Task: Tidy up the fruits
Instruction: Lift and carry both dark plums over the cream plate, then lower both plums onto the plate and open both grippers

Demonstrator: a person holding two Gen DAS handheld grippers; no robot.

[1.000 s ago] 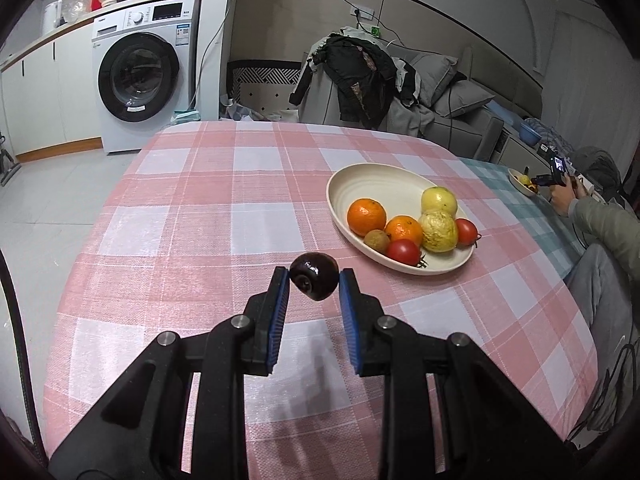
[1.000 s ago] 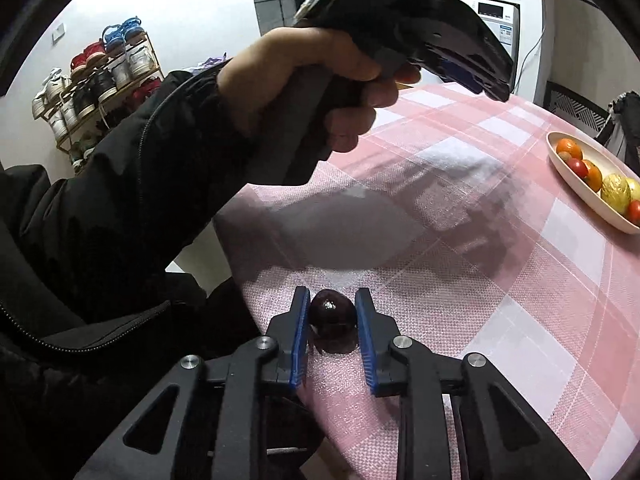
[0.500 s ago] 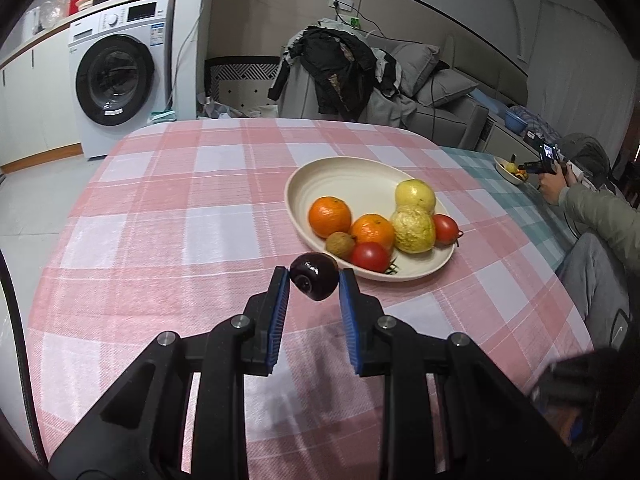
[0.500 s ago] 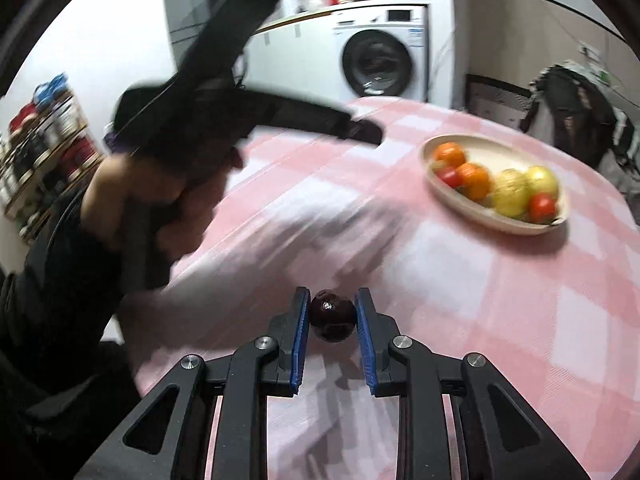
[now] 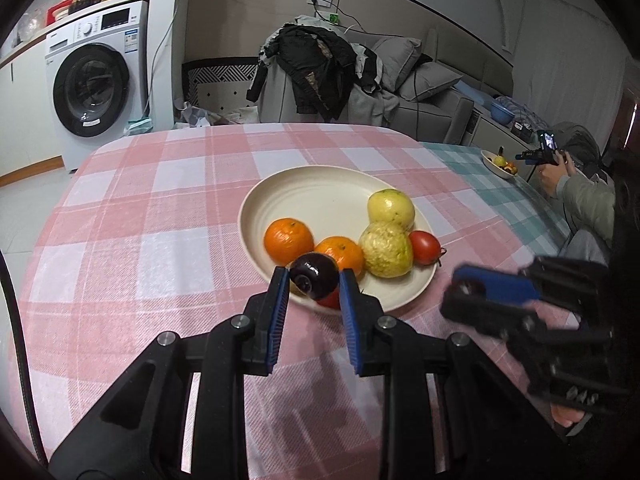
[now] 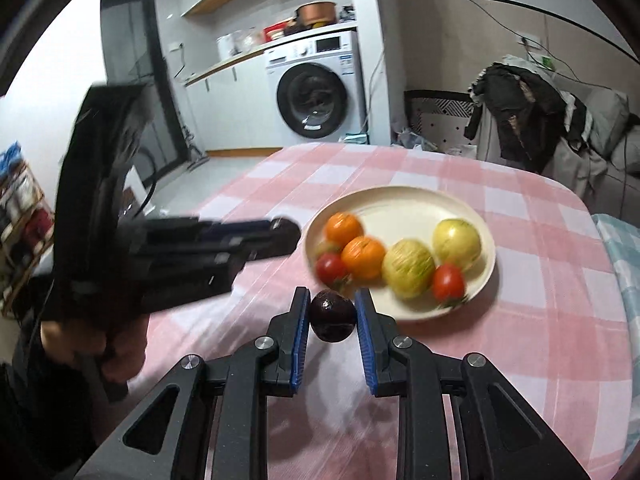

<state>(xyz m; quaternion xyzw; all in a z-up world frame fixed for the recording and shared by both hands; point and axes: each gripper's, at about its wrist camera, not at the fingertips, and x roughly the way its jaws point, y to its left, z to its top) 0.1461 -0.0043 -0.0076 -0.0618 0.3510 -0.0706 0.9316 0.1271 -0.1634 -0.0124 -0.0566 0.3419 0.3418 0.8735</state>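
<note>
The left gripper (image 5: pixel 314 282) is sitting low in the centre of the frame, its blue pads clamping a dark purple fruit (image 5: pixel 313 279) in front of the cream plate's (image 5: pixel 320 194) near rim. Two oranges (image 5: pixel 288 241), two yellow-green fruits (image 5: pixel 390 209) and a tomato (image 5: pixel 425 246) are lying on the plate — the right gripper (image 5: pixel 496 294) is showing blurred at lower right.

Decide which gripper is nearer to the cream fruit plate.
Left. The left gripper holds its dark fruit over the plate's near rim; the right gripper, holding another dark fruit, is just short of it.
</note>
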